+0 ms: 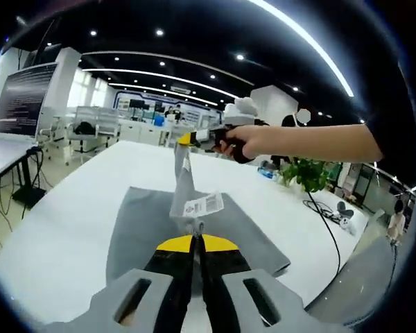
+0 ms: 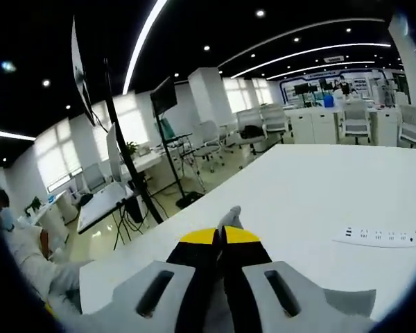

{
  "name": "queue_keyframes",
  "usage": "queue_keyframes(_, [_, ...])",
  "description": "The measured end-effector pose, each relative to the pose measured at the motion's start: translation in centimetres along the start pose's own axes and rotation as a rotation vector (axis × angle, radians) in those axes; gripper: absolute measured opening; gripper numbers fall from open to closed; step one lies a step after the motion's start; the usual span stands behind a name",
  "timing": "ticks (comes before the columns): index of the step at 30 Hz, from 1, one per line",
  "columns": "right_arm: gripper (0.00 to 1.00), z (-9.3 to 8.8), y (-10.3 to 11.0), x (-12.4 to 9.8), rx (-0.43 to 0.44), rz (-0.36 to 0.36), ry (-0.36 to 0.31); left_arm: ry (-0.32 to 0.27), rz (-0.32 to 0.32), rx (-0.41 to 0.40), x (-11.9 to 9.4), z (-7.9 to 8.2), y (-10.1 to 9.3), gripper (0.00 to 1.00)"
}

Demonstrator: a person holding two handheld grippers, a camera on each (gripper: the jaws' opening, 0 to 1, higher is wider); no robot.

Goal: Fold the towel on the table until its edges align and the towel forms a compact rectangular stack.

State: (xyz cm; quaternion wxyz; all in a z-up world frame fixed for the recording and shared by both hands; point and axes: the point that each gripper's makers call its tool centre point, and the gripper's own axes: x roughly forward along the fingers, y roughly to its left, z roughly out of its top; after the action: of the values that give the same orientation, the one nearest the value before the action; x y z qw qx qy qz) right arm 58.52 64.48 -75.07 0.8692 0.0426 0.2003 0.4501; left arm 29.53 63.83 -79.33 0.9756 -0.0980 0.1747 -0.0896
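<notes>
Lifting two corners of the grey towel (image 1: 194, 229) off the white bench (image 1: 69, 215), apparently mid-fold. Left claw (image 1: 195, 237) clamped on the near corner by the label (image 1: 204, 205); right claw (image 1: 187, 139), (image 2: 223, 234) pinched shut on cloth, raised above the towel. Next: carrying both corners across to the opposite edge, aligned.

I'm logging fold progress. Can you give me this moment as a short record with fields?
towel: grey, partly flat on the white table, one edge lifted
left gripper: jaws shut on towel by its label
right gripper: held by a hand, shut on towel, pulling a corner up
power strip: lying on table
fold state: unfinished
</notes>
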Motion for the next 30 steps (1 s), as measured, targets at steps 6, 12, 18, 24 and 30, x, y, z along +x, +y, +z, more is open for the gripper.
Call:
queue_keyframes(6, [0.0,-1.9,0.7,2.7,-0.035,0.004,0.043,0.021,0.067,-0.042,0.2,-1.8,2.7,0.03])
queue_keyframes(12, [0.0,-4.1,1.1,5.0,0.003,-0.04,0.085,0.029,0.102,-0.076,0.9,-3.6,4.5,0.02])
queue_keyframes(18, [0.0,-6.2,1.7,7.1,0.021,-0.045,0.094,0.027,0.16,-0.132,0.8,-5.3,5.9,0.02])
queue_keyframes(24, [0.0,-7.2,2.3,8.7,0.024,-0.028,0.095,0.049,0.206,-0.179,1.2,-7.2,6.9,0.02])
queue_keyframes(30, [0.0,-8.2,2.2,10.0,0.004,-0.029,0.12,0.041,0.231,-0.223,1.3,-7.7,7.4,0.03])
